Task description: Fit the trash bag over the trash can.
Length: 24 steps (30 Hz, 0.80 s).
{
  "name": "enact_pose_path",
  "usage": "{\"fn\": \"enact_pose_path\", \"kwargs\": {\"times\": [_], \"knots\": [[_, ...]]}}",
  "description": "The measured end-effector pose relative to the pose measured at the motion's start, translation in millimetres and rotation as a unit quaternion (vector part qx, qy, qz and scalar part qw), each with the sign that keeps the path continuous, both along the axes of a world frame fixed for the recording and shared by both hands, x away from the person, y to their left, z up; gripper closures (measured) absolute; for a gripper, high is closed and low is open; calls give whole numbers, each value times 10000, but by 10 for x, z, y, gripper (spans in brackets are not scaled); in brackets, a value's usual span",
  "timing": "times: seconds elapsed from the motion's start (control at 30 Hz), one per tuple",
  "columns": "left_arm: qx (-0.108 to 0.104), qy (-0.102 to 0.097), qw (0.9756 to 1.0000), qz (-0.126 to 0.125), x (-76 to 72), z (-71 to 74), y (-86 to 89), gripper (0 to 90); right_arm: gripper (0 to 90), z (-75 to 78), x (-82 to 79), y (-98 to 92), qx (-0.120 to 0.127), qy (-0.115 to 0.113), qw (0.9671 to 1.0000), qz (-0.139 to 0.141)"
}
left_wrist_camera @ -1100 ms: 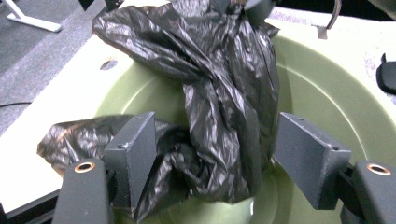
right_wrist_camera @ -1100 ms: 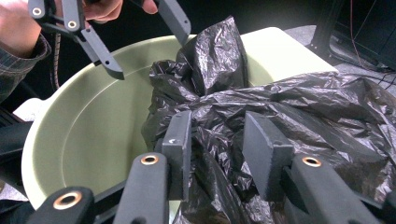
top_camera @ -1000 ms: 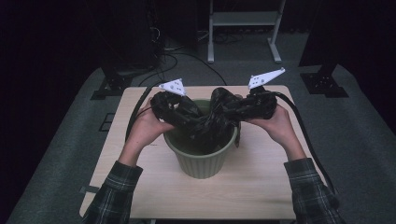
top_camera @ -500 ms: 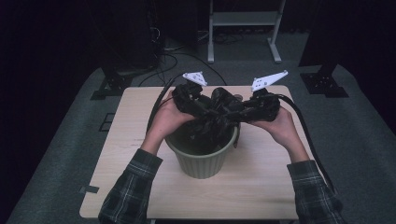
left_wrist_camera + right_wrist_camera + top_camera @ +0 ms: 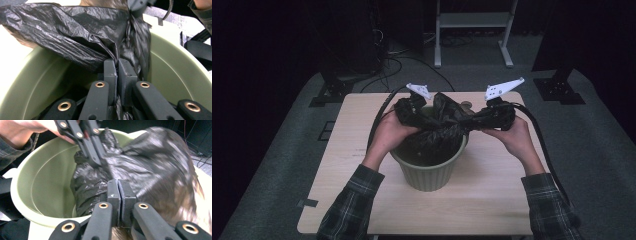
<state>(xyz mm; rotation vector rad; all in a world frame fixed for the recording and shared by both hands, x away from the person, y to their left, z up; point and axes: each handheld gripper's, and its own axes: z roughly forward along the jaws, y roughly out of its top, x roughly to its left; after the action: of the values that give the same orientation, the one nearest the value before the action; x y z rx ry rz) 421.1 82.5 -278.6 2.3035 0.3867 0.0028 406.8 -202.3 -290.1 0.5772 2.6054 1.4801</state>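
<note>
On the pale wooden table (image 5: 347,165), near its middle, a green ribbed bin (image 5: 428,172) is standing upright, and a crumpled black plastic bag (image 5: 439,125) is sitting partly inside it, bunched above the rim and stretching across the opening from left to right. Part of the bag is hanging down into the bin, while the rest is being held up over the rim.

At the left, the left gripper (image 5: 412,107) is clamping a fold of the bag; its jaws have just been closing, and the left gripper view is showing the two pads pressed together with thin black film pinched between them (image 5: 117,72). At the right, the right gripper (image 5: 497,114) is gripping the bag's other side; its jaws have likewise just been closing, and its own view is showing them meeting on the plastic (image 5: 119,195).

From the high view, both hands, the plaid sleeves and the trailing cables are showing, along with the grey floor around the table. The left gripper view is giving the bin's smooth green inner wall (image 5: 172,72) curving behind the bag. The right gripper view is showing the left gripper (image 5: 91,160) from the far side, biting into the bag above the bin's hollow (image 5: 50,185), with the bag's right portion blurred.
</note>
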Motion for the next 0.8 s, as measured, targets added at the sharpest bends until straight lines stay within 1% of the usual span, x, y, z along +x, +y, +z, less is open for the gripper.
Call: {"fn": "enact_pose_path", "kwargs": {"times": [0.03,0.13,0.2,0.33,0.37,0.4,0.47,0.53,0.63,0.67,0.7,0.77,0.8], "knots": [[-31,-51,10000,26,-49,11,83,854,891,3,-6,-2,-5,1,10000,3],[-154,-120,9998,84,-162,35,289,854,891,10,-22,-4,-17,-14,10000,27],[-207,-209,9994,176,-240,51,438,854,891,12,-27,-1,-25,-23,10000,33],[-312,-300,9986,312,-346,66,710,852,892,13,-34,-5,-30,-32,10000,21],[-344,-318,9982,362,-358,66,752,826,892,15,-39,-2,-7,-31,10000,43],[-370,-351,9978,424,-364,67,779,769,893,18,-50,7,16,-27,10000,63],[-431,-387,9973,445,-365,71,781,699,893,22,-67,33,68,-73,9999,102],[-486,-396,9971,440,-353,76,734,630,893,20,-72,66,75,-43,9998,157],[-476,-372,9976,353,-316,62,598,514,893,12,-85,122,46,-37,9997,228],[-430,-345,9978,354,-297,50,543,469,893,10,-91,138,22,-19,9996,275],[-353,-301,9983,359,-272,29,473,451,893,10,-102,153,15,-24,9995,304],[-341,-275,9986,295,-239,-2,371,404,893,23,-134,179,52,-18,9992,402],[-359,-259,9987,262,-232,-11,337,401,892,41,-162,199,43,-45,9989,464]]}}
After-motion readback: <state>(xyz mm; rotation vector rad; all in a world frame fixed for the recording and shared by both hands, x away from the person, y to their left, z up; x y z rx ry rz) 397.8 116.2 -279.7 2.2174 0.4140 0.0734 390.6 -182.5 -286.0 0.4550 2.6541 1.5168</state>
